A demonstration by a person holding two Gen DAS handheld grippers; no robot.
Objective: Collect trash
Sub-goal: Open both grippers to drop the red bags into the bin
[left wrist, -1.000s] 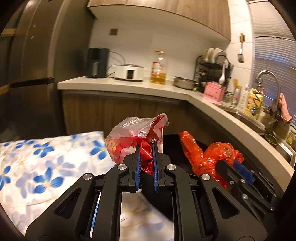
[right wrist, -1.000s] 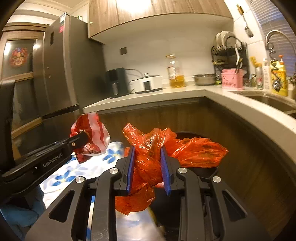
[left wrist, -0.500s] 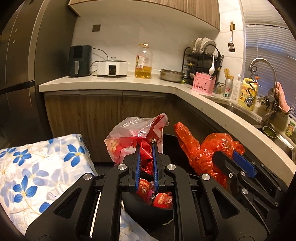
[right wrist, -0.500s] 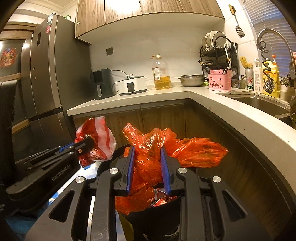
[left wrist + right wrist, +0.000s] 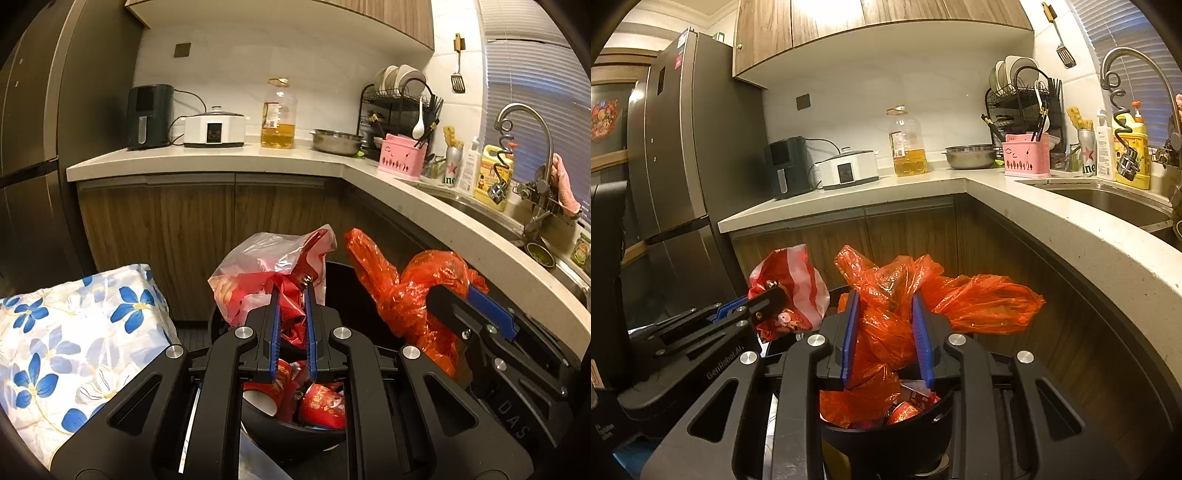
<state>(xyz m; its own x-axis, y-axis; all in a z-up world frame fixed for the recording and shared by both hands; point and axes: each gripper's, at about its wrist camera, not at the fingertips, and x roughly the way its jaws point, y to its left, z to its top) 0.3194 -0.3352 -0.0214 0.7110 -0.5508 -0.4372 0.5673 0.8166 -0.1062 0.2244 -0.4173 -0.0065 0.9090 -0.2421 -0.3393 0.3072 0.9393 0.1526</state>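
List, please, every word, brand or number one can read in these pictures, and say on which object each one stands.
"GenRobot.AI": side of the left gripper, seen from the right wrist.
"DAS": body of the right gripper, seen from the left wrist.
"ine": part of a name on the green can beside the sink.
Oil bottle label, yellow bottle label, red cups: too small or blurred.

Warm light is cast from under the upper cabinets onto the wall below. Beneath them, cupboard fronts are left dim. Straight edges are bent near both frames' dark corners.
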